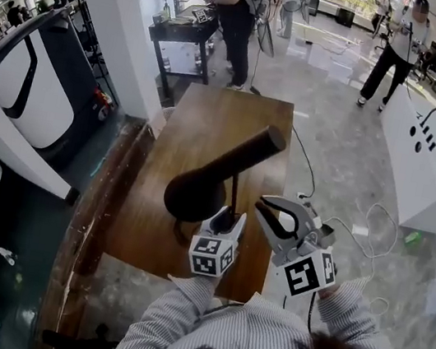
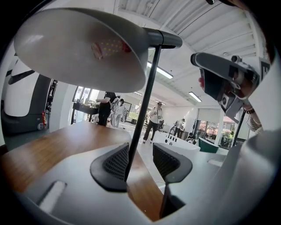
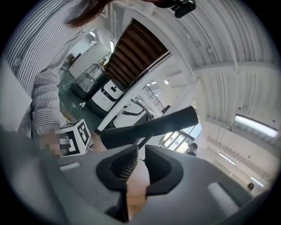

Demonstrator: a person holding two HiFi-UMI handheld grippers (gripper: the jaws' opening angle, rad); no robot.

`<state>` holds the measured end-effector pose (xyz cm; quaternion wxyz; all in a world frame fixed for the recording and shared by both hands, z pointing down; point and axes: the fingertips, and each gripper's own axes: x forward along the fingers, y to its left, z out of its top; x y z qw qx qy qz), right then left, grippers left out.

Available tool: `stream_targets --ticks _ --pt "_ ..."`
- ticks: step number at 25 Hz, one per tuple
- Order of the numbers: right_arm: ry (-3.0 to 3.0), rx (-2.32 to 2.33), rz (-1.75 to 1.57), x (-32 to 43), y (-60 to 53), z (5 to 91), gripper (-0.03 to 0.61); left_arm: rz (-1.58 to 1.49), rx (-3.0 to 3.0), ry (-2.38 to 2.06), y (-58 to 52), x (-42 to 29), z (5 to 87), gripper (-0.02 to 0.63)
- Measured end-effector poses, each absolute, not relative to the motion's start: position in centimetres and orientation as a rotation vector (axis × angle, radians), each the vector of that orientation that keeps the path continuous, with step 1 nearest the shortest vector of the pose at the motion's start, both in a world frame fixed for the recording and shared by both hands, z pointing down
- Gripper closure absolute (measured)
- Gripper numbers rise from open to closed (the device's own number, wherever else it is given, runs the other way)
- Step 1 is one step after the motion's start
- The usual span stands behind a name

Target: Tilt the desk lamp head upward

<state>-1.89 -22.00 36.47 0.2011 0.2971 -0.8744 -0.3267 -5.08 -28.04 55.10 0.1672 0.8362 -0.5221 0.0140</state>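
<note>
Head view: the left hand-held gripper (image 1: 224, 219) reaches the dark desk lamp (image 1: 217, 179) standing on the wooden counter (image 1: 211, 118). The right hand-held gripper (image 1: 267, 205) hovers just beside it.

Left gripper view: the jaws are wide apart, with the lamp stem (image 2: 142, 118) between them, unclamped.

Right gripper view: the jaws are barely apart and empty, with the lamp head (image 3: 149, 127) beyond.

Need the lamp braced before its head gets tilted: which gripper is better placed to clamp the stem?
Left. The left gripper has the lamp stem between its open jaws, so closing should grip it. The right gripper sits beside the lamp head, jaws barely apart, empty.
</note>
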Motion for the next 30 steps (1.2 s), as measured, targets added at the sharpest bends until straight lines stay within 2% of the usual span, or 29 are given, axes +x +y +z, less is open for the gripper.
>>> stream_targets --ticks 14,19,30 --pt "-1.762 0.685 -1.680 -3.3 -23.1 28.7 0.419 0.048 2.385 -1.453 -28.4 -4.9 55.3 0.431" --pt "-1.434 0.603 -1.826 -3.0 -24.8 28.2 0.336 0.046 2.384 -1.438 -28.5 -4.9 55.4 0.430" --pt "-1.227 0.447 -1.849 -3.6 -27.1 27.7 0.321 0.043 2.382 -1.422 -28.5 -4.8 55.2 0.413"
